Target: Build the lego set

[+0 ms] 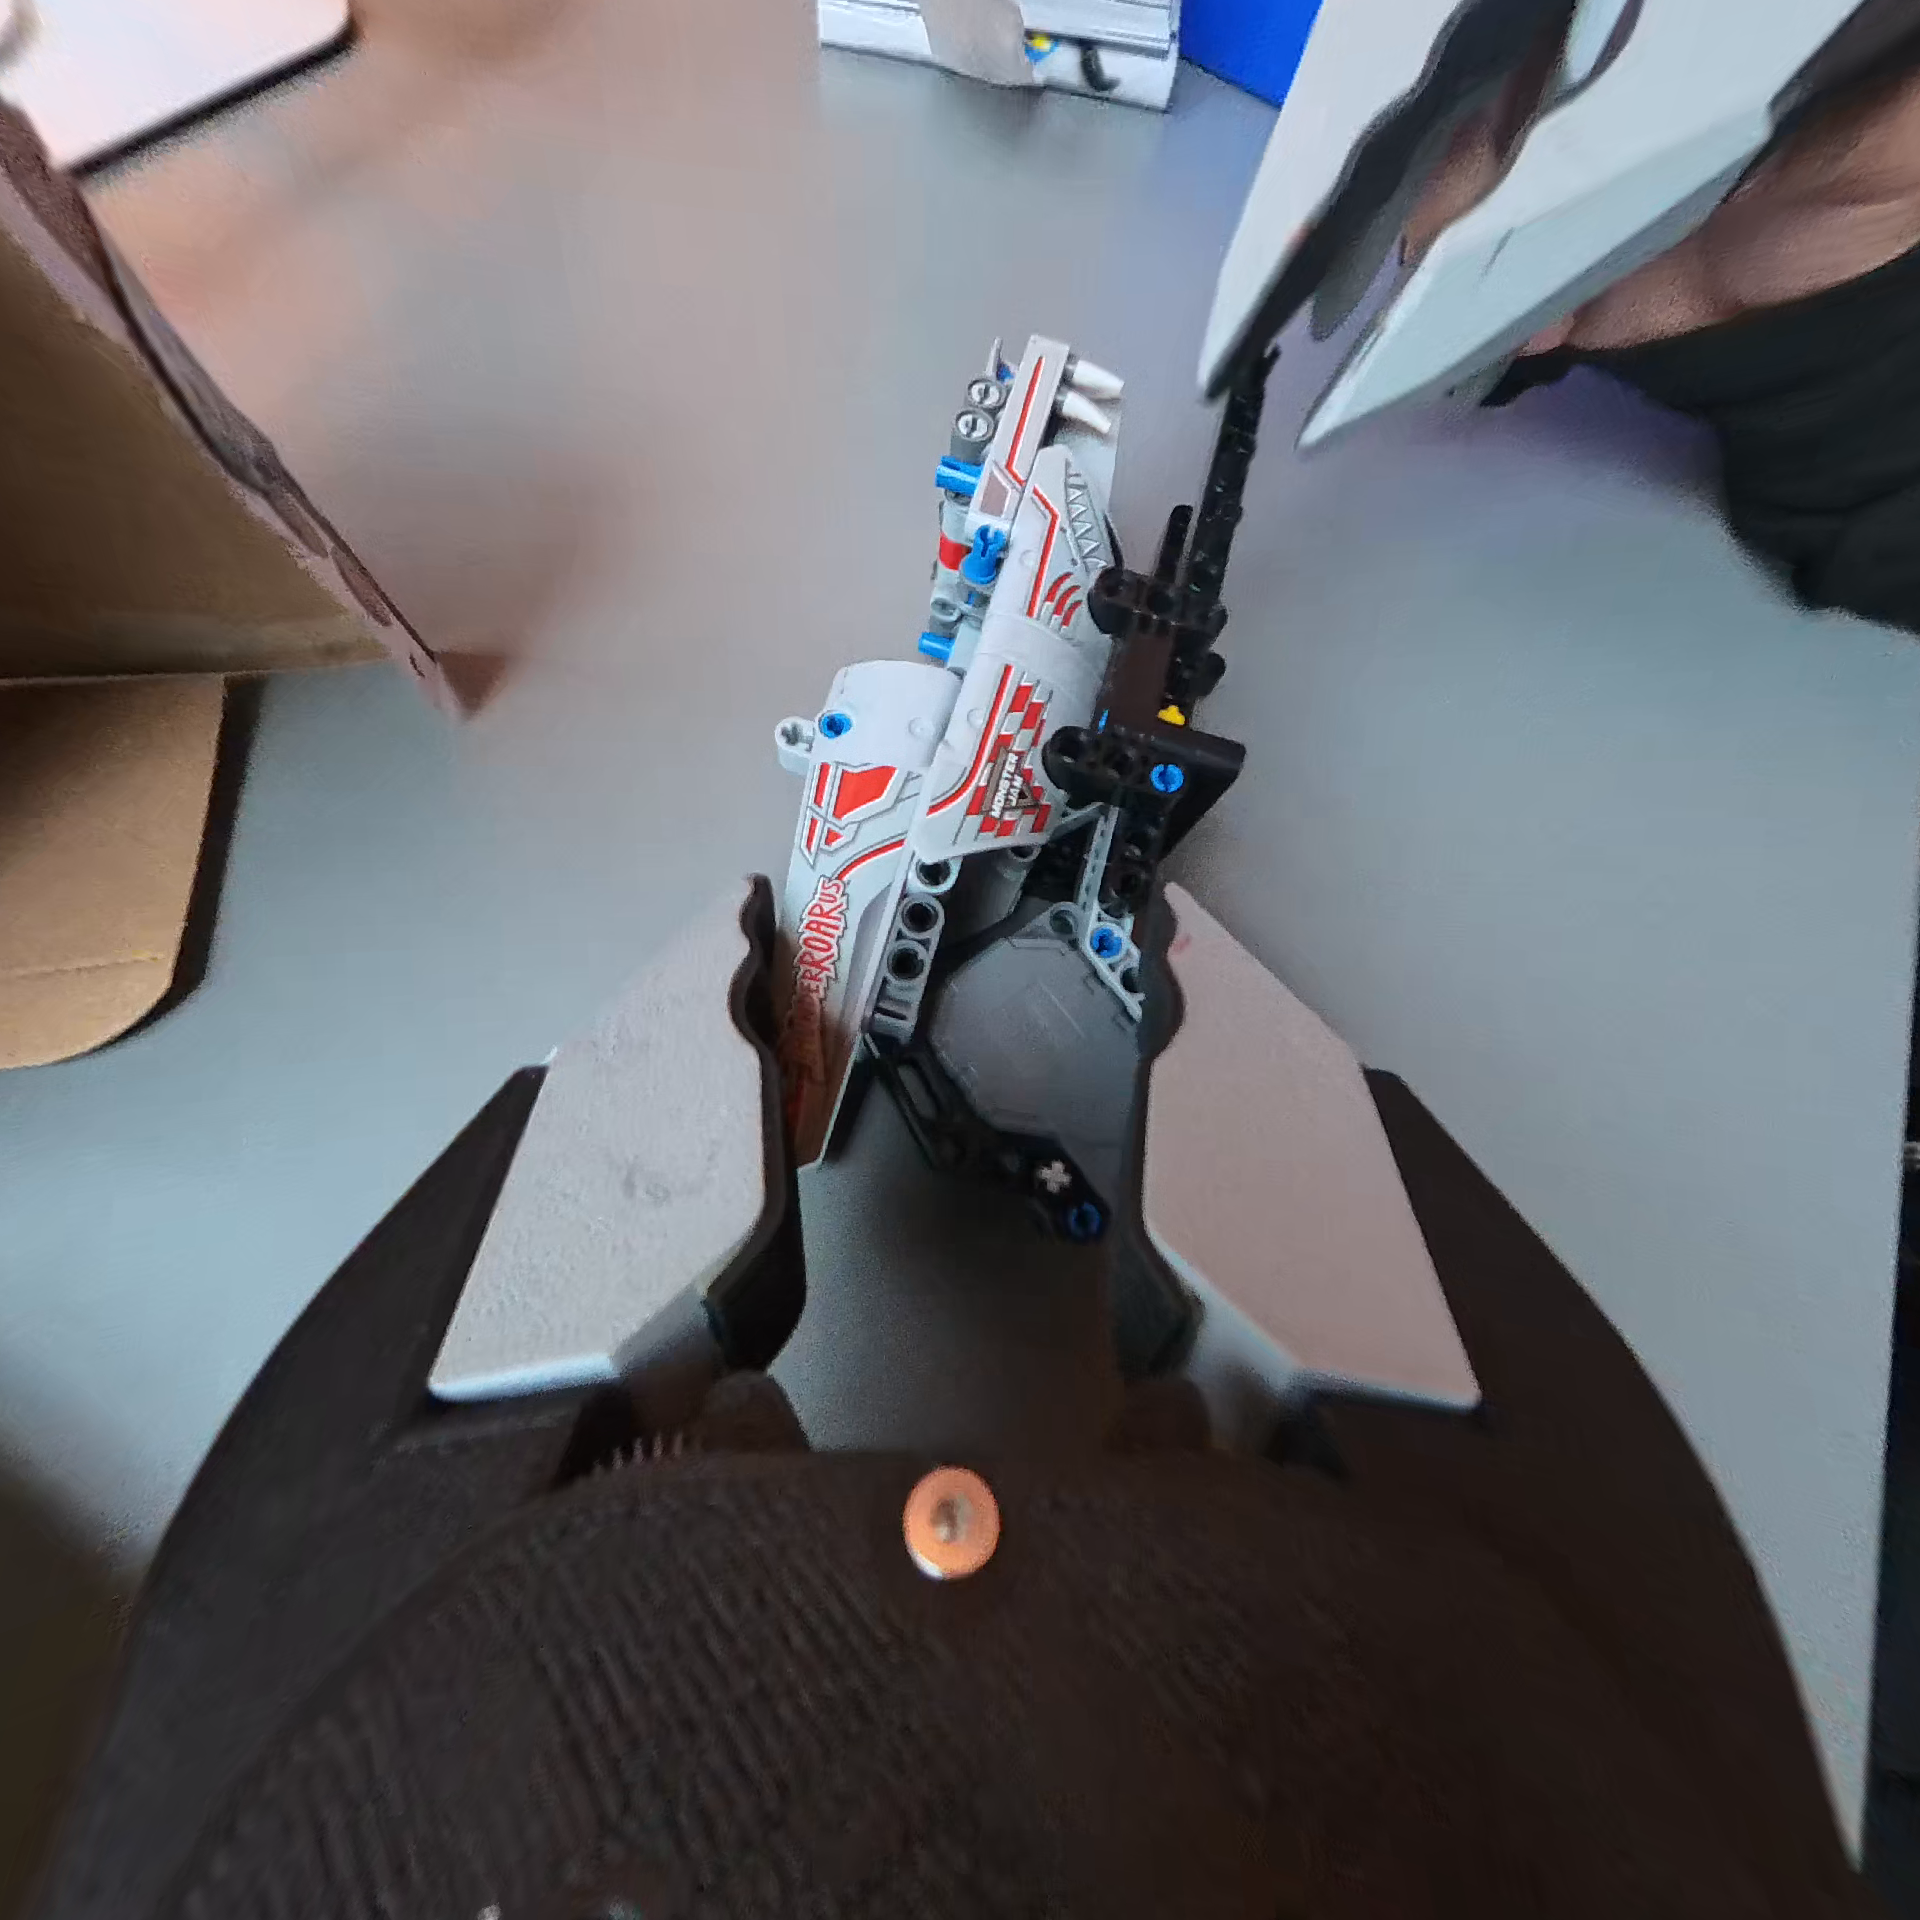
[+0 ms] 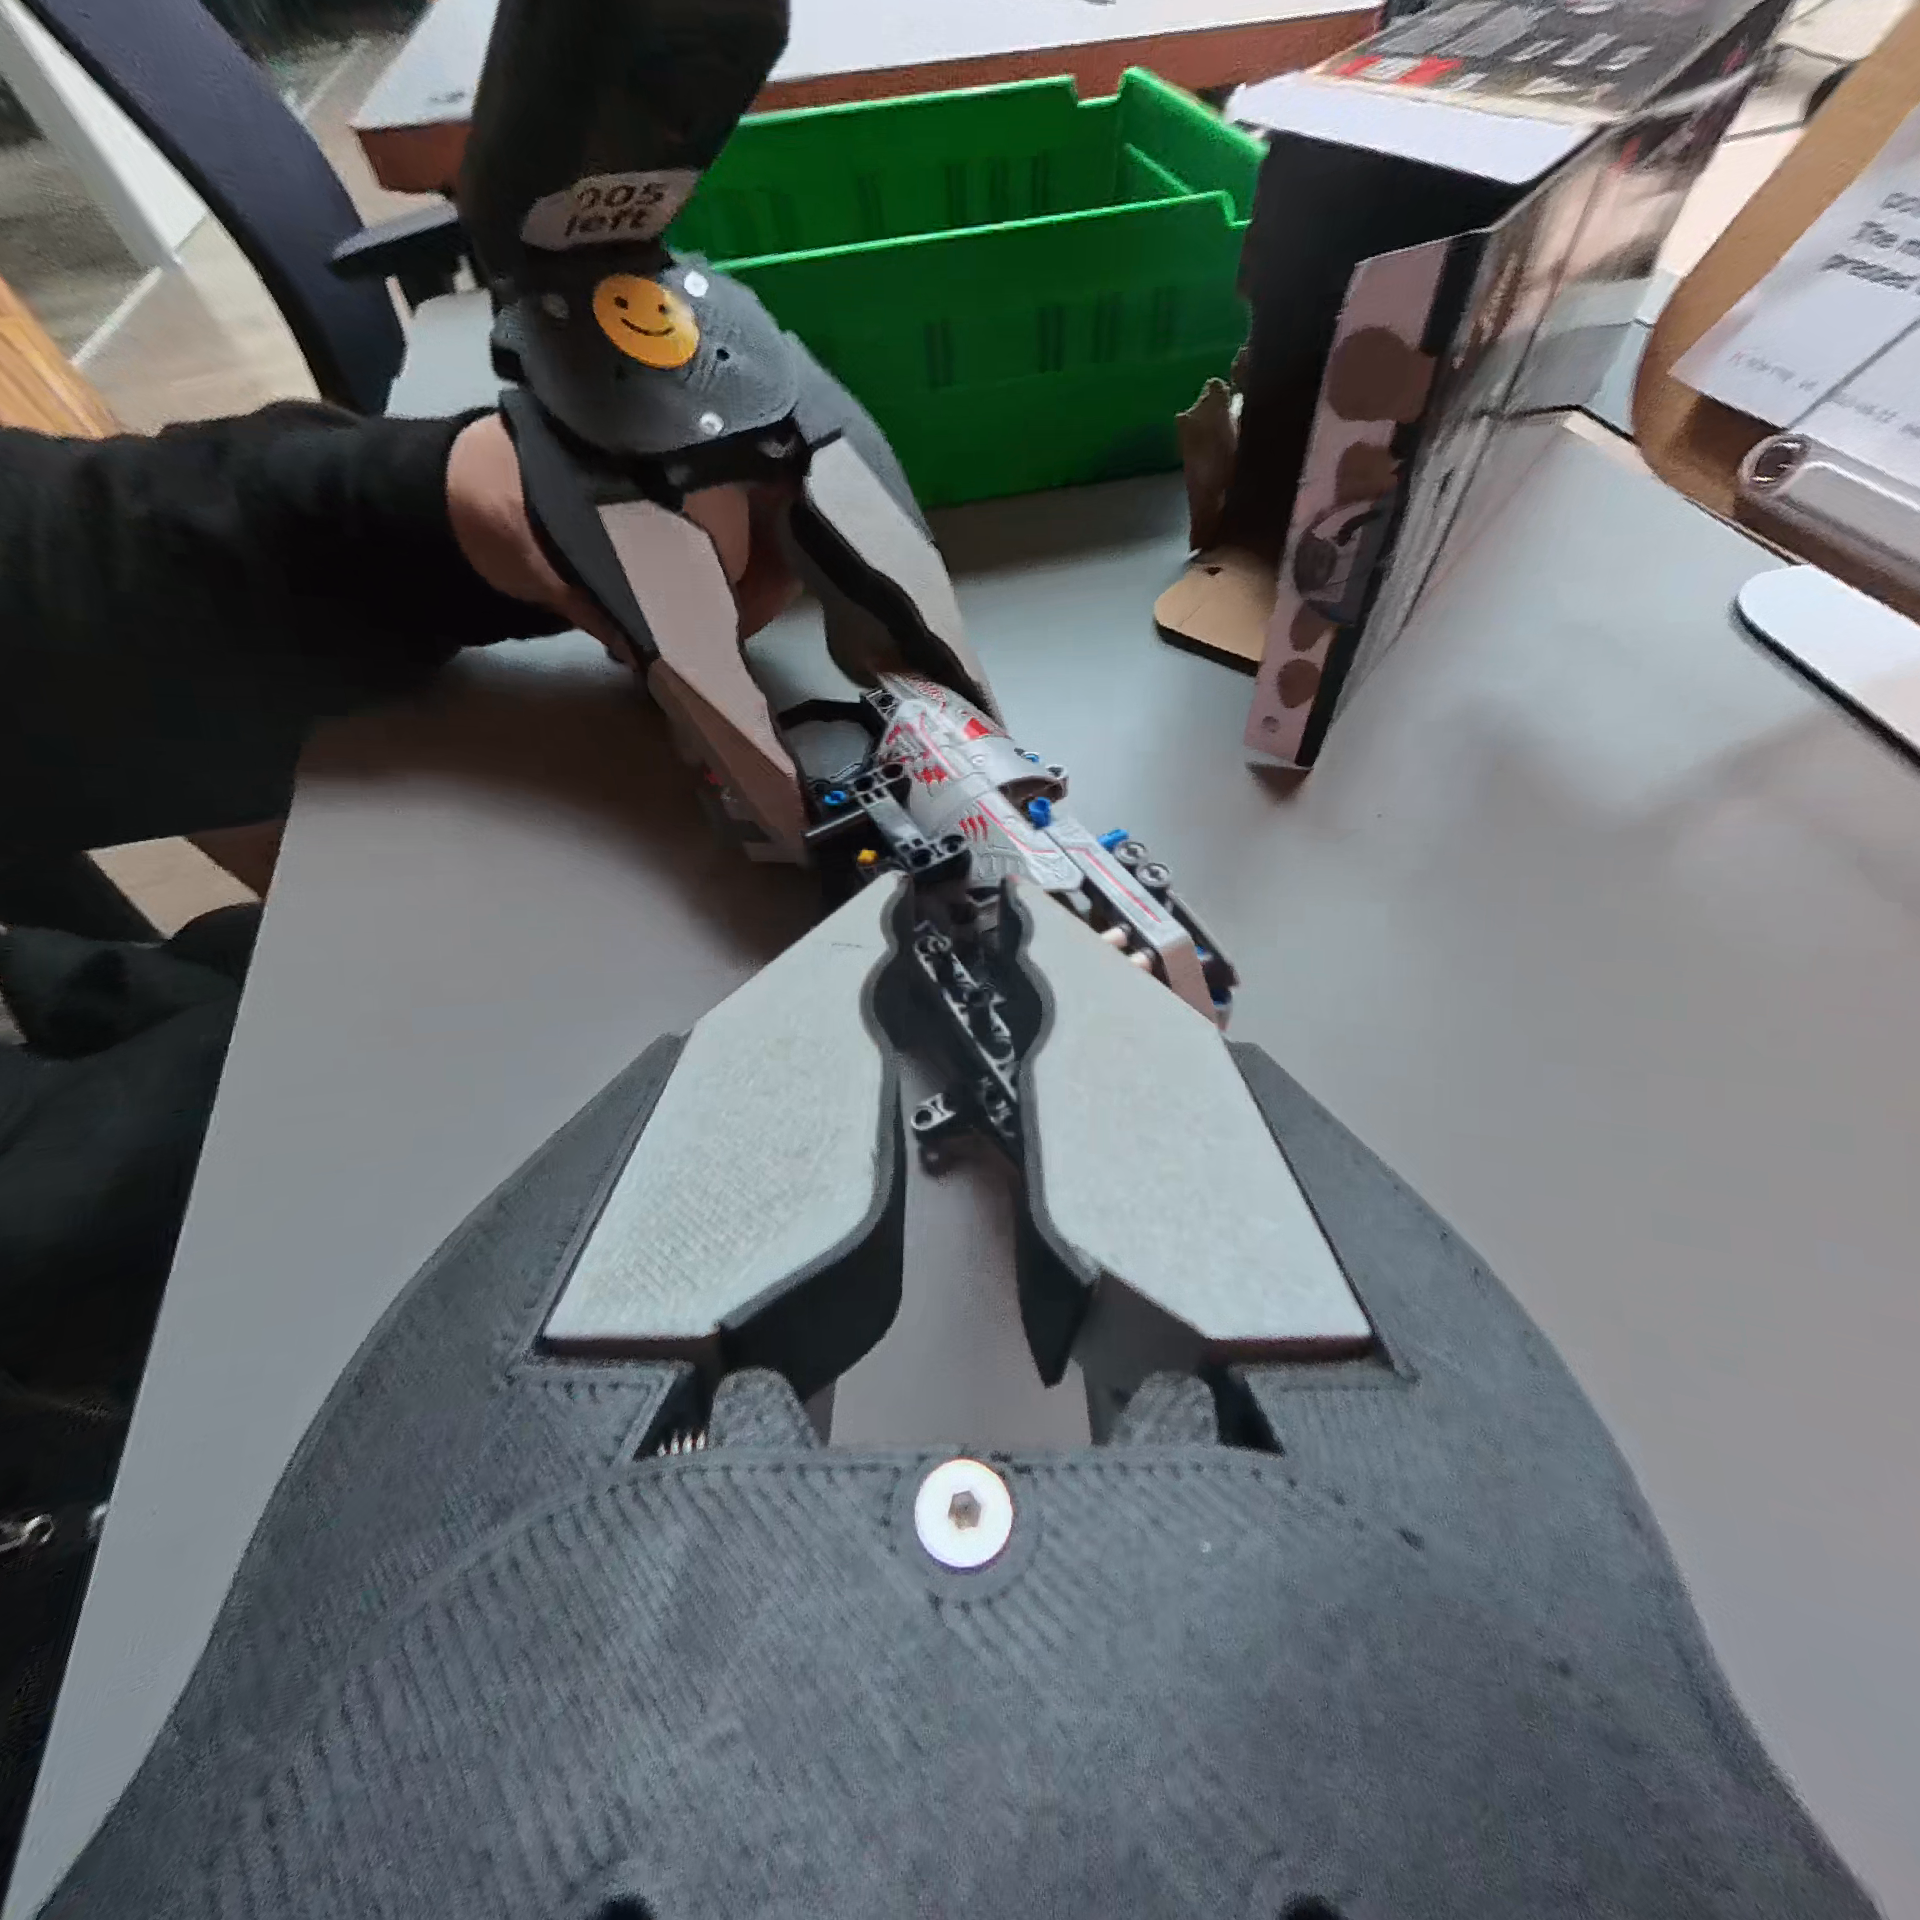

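Grey-and-red lego truck body (image 1: 966, 748) hangs over the grey desk (image 1: 1507, 831), our left tool (image 1: 961, 966) clamping its rear while our right tool (image 2: 951, 935) pinches its black beam (image 2: 977, 1023). Twisting could pop pins loose.

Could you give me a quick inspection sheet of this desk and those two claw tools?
Surface: grey table, mostly bare.
Job's things: part-built lego model, grey panels, black frame.
Clutter: green bin, lego box, cardboard box.
Grippers: left gripper clamps the model's rear; right gripper clamps its black beam.
Cables: nothing seen.
Surroundings: office chair, person's sleeve.
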A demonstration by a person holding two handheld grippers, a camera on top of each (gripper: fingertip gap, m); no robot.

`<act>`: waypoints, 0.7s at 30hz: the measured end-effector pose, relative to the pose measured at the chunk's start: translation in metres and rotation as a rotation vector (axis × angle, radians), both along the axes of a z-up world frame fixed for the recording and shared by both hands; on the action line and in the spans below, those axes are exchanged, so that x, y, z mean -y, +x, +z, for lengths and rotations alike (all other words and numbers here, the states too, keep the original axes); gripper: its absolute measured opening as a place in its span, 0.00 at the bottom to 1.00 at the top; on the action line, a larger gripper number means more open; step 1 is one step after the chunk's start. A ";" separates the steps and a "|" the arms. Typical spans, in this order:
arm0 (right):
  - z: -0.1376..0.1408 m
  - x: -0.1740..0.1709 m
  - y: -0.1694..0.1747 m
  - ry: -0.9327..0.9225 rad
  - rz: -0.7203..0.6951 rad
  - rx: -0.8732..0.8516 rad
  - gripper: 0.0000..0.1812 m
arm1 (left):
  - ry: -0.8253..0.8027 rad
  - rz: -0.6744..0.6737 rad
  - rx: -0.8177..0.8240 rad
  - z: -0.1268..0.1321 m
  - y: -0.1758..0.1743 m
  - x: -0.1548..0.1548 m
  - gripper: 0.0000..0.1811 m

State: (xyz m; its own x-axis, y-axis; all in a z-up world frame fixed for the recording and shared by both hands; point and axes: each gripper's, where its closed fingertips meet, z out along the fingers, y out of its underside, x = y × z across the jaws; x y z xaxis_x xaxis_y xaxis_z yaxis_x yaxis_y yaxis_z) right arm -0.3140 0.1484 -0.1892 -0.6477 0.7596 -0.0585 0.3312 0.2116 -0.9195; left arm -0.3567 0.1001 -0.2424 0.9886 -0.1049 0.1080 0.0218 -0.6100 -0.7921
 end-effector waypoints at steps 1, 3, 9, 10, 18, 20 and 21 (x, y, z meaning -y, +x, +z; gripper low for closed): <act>-0.006 0.003 0.001 0.029 0.014 0.017 0.05 | -0.006 0.002 -0.017 0.000 0.000 0.000 0.37; -0.020 0.004 0.000 0.104 0.007 0.051 0.03 | -0.020 0.009 -0.004 0.000 0.001 0.001 0.37; -0.023 0.016 -0.006 0.118 0.000 0.031 0.11 | -0.026 0.049 -0.055 0.006 0.003 -0.003 0.36; -0.027 0.015 -0.007 0.139 -0.007 0.038 0.10 | -0.027 0.042 -0.072 0.007 0.005 -0.004 0.35; -0.027 0.021 -0.010 0.107 0.012 0.029 0.05 | -0.061 -0.012 -0.151 0.012 0.009 -0.007 0.39; -0.026 0.019 -0.012 0.070 0.005 0.030 0.05 | -0.071 -0.038 -0.167 0.008 0.011 -0.011 0.40; -0.025 0.017 -0.013 0.052 -0.006 0.032 0.05 | -0.070 -0.038 -0.154 0.007 0.011 -0.014 0.41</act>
State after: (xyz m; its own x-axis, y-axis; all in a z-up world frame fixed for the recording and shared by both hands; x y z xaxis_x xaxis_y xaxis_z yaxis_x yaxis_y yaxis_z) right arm -0.3272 0.1313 -0.2139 -0.6417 0.7660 -0.0391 0.3616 0.2572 -0.8962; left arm -0.3454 0.1137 -0.2351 0.9895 -0.1400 -0.0359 -0.1204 -0.6616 -0.7402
